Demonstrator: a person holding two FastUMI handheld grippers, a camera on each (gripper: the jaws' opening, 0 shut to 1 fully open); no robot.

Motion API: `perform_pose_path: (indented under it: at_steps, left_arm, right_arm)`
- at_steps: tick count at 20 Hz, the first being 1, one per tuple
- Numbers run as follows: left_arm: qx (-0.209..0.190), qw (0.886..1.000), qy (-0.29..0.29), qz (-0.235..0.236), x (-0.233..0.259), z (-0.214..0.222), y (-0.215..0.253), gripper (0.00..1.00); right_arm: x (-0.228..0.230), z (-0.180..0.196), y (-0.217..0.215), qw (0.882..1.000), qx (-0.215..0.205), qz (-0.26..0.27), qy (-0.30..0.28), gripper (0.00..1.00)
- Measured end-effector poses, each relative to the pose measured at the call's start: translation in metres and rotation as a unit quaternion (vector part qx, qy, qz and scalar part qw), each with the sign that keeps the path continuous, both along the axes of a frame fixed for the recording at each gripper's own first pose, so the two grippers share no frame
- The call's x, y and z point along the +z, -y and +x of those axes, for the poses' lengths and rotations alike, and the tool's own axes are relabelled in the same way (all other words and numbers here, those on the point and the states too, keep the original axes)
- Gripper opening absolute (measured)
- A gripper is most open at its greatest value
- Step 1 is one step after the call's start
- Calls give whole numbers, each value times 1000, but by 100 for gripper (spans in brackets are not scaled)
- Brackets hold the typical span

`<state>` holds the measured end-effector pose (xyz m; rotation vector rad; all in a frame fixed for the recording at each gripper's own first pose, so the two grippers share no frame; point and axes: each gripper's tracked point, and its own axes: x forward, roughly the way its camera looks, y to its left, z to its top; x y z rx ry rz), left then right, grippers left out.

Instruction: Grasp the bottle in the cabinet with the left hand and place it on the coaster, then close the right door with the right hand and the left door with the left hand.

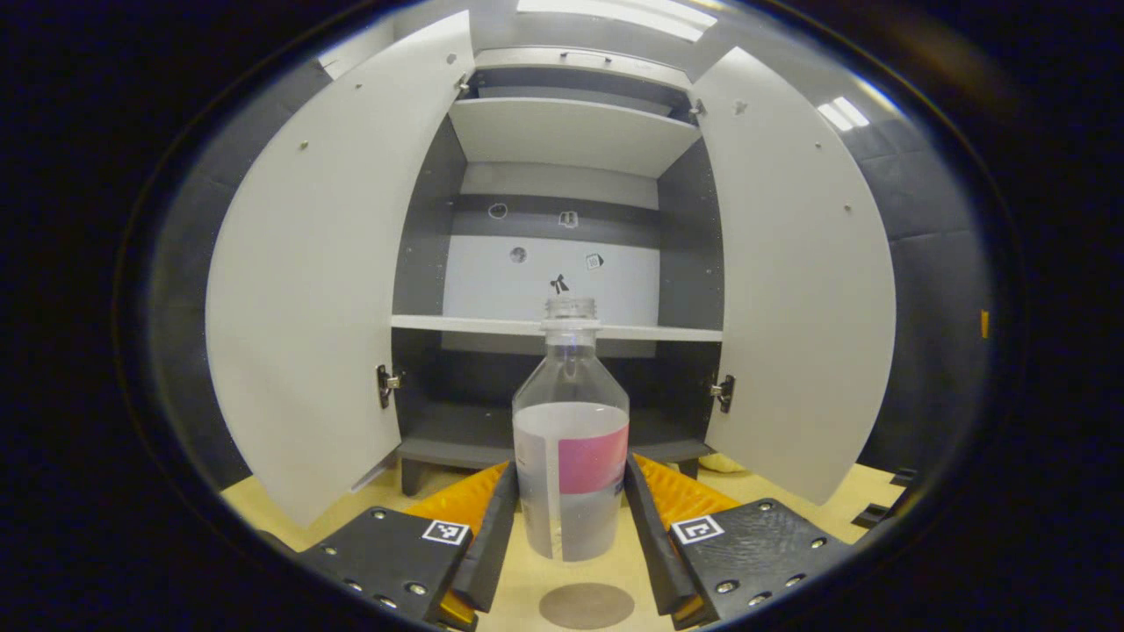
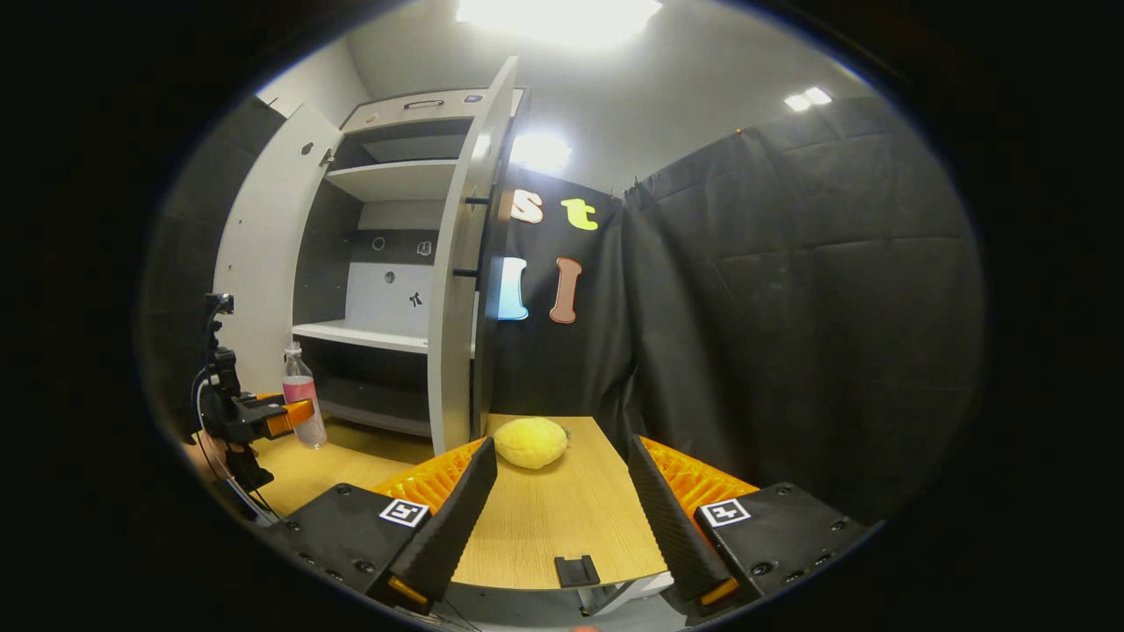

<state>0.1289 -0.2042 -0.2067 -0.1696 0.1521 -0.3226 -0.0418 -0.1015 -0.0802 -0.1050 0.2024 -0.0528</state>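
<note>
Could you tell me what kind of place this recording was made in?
Probably a staged recording booth, not a home: black cloth walls surround a wooden table, where a white cabinet stands with both doors open, and the left gripper holds a bottle.

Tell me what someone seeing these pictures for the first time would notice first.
First, the clear bottle with a pink label, dead centre in the left gripper view, held between the fingers of the left hand-held gripper in front of the cabinet, just above the round coaster on the wooden table. Next, the cabinet's two pale doors, both wide open. In the right gripper view, a yellow lumpy object sits ahead of the open right hand-held gripper.
</note>
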Motion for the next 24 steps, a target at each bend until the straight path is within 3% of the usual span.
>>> perform_pose_path:
  at_steps: [15, 24]
  left_arm:
    - [-15, 998, -57, 0, -112, -34, 27, 68]
    - [-23, 998, -50, 20, -124, -44, 35, 69]
  right_arm:
    - [-32, -17, -24, 996, 30, -69, -41, 96]
    - [-63, -18, -28, 995, 23, -42, -82, 96]
